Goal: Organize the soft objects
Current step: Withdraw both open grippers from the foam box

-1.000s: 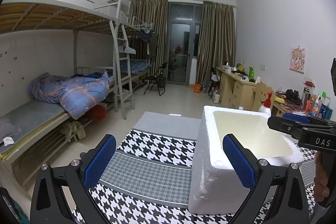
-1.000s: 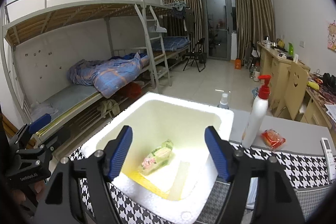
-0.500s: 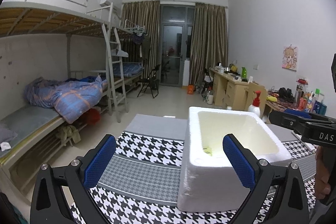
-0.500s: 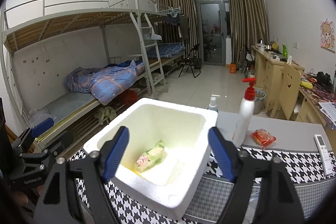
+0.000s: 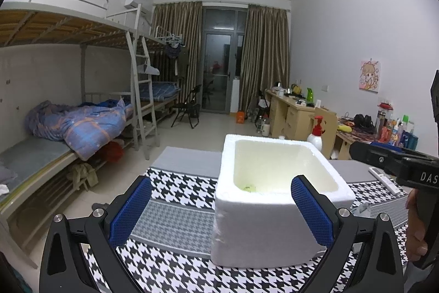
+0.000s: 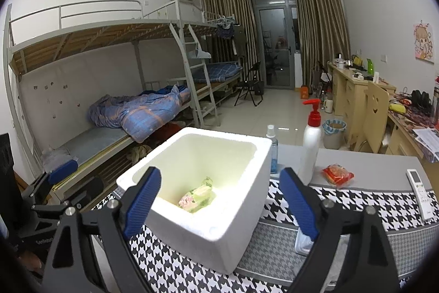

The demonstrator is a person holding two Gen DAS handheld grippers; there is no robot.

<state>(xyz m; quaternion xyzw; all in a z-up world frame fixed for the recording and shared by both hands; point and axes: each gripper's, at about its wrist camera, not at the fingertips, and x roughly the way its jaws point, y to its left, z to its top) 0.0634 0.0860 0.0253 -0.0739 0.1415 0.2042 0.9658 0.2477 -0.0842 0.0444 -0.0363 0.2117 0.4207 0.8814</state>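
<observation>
A white foam box (image 5: 277,213) stands on the houndstooth tablecloth; it also shows in the right wrist view (image 6: 219,221). Inside lies a soft green and pink packet (image 6: 197,198), only its tip showing in the left wrist view (image 5: 248,187). A red soft packet (image 6: 338,174) lies on the grey table part to the right of the box. My left gripper (image 5: 219,210) is open and empty, held back from the box's near left side. My right gripper (image 6: 221,206) is open and empty, held back from the box.
A white pump bottle with red top (image 6: 311,144) and a small blue spray bottle (image 6: 272,148) stand behind the box. A white remote (image 6: 421,194) lies at the right. Bunk beds (image 6: 123,111) line the left, desks (image 6: 356,92) the right.
Both grippers have pulled back and away from the foam box, which now looks smaller and farther. Both stay open; the packet stays in the box.
</observation>
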